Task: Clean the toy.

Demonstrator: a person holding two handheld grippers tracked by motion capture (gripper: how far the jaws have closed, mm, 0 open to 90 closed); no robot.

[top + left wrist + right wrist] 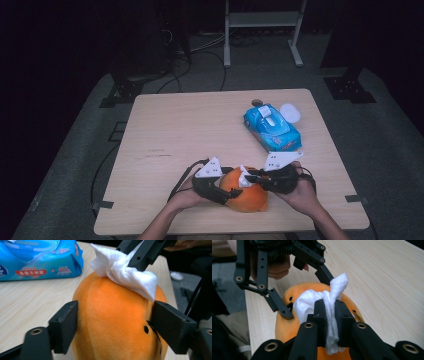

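Near the front edge of the worktop point(165, 130) sits an orange plush toy point(245, 192), rounded, w/ small dark marks on one side. The left gripper point(223, 192) straddles it: jaws apart, one on each flank of the plush, both seeming to touch the fabric; can't tell whether they press or just rest against it. The right gripper point(255, 176) comes in from the other side, jaws together and clamped on a crumpled white wet wipe point(329, 315), which is pinched between them and lies bunched on top of the plush, touching it. In the right gripper view, one end of the wipe sticks up past the jaws & the other hangs down betw. them. The person's hands point(300, 192) hold both grippers low over the toy, forearms entering from the near side. Farther back, on the right part of the worktop and well apart from the toy, lies a blue pack of wet wipes point(272, 127), w/ a small white round lid point(290, 112) just beside it.
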